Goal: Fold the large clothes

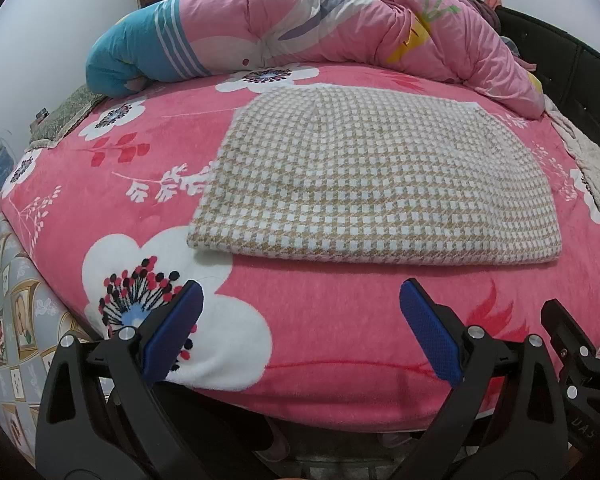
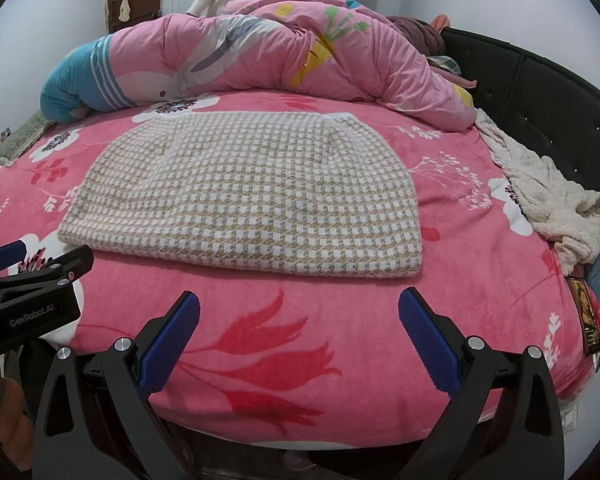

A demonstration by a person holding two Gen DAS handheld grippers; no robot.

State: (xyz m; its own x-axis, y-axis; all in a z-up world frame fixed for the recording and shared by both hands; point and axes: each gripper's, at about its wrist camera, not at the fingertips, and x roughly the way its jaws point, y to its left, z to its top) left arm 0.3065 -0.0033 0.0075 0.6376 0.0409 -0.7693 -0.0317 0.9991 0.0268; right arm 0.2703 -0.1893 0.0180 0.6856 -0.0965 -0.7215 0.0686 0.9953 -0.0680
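my left claw (image 1: 300,332) and right claw (image 2: 299,336) hang released at the bed (image 1: 320,320) edge, grasping nothing. the checked garment (image 2: 244,196) lies flat mid-bed, apparently folded already; next i'd pinch its near edge for another fold.

Bed with pink floral blanket (image 1: 320,320).
Pink quilt (image 1: 340,24) bunched at the far side; cream fleece (image 2: 548,200) beside black headboard (image 2: 540,92).

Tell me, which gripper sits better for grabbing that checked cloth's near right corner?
Probably the right gripper: open, with the checked cloth's right corner just ahead; the left gripper sits further left.
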